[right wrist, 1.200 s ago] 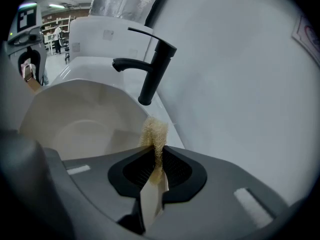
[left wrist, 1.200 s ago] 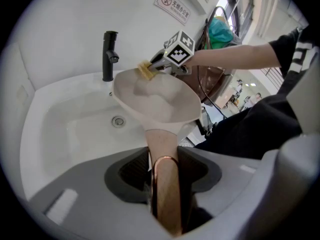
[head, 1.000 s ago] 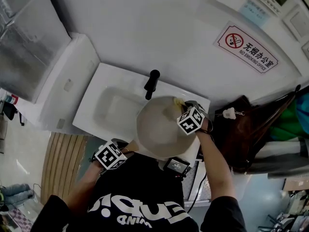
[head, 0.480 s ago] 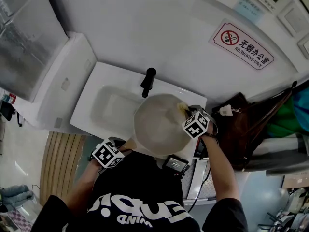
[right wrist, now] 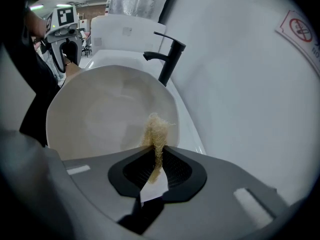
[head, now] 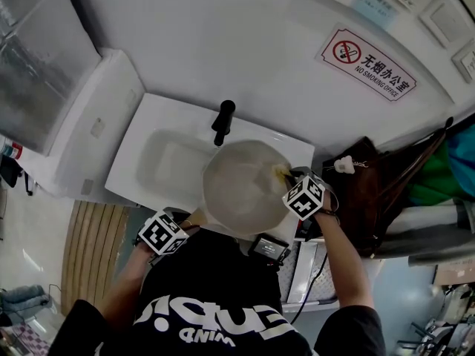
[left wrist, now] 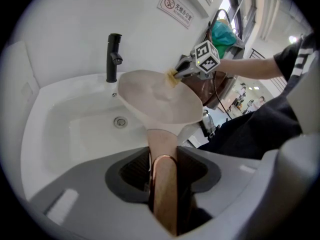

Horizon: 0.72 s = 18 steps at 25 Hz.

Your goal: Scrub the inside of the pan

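A cream pan (head: 239, 189) is held tilted over the white sink (head: 159, 150). My left gripper (left wrist: 164, 170) is shut on the pan's handle (left wrist: 161, 149), whose end is copper-coloured; in the head view this gripper (head: 191, 225) sits at the pan's near left. A yellowish fibrous scrubber (right wrist: 156, 130) is pinched in my right gripper (right wrist: 157, 160), which is shut on it. The scrubber (head: 279, 171) presses on the inside of the pan (right wrist: 102, 115) by its right rim. The left gripper view shows the right gripper (left wrist: 181, 72) and the scrubber (left wrist: 172, 77) at the pan's (left wrist: 159, 103) far edge.
A black faucet (head: 223, 122) stands at the back of the sink, just behind the pan. A no-smoking sign (head: 368, 63) hangs on the white wall. A brown bag (head: 371, 191) sits to the right, a white cabinet (head: 70, 136) to the left.
The right gripper has slid the scrubber along the pan's inner wall, from the far right rim toward the near right side. The left gripper keeps its hold on the handle.
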### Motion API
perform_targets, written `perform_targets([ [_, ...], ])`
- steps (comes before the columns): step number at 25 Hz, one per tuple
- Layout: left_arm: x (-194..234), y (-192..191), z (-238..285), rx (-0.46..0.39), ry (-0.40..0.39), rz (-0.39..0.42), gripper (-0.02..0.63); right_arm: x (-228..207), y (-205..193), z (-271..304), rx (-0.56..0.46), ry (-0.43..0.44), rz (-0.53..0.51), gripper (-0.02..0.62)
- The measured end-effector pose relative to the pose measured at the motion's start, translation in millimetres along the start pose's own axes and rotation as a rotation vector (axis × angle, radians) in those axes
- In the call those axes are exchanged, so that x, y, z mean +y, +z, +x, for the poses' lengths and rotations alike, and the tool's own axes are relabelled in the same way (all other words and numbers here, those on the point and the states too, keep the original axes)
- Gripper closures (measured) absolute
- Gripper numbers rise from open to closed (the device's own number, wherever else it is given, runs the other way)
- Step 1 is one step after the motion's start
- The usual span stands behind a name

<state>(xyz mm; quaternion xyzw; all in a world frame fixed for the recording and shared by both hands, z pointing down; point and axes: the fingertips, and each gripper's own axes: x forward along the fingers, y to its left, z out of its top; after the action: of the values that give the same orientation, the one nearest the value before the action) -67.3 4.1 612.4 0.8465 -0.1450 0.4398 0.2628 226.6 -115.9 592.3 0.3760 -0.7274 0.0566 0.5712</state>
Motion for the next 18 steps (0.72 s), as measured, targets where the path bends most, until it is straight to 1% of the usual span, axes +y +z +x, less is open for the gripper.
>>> perform_targets([
  [11, -4.2, -0.3, 2.9, 0.011, 0.003, -0.005, 0.439, 33.5, -21.8, -19.7, 0.005, 0.068, 0.013, 0.543],
  [15, -3.5, -1.0, 3.5, 0.015, 0.003, -0.005, 0.439, 46.4, -22.9, -24.7, -0.003, 0.089, 0.019, 0.543],
  [18, -4.0, -0.5, 4.1, 0.016, 0.003, -0.005, 0.439, 57.2, -22.9, -26.3, 0.002, 0.112, 0.005, 0.545],
])
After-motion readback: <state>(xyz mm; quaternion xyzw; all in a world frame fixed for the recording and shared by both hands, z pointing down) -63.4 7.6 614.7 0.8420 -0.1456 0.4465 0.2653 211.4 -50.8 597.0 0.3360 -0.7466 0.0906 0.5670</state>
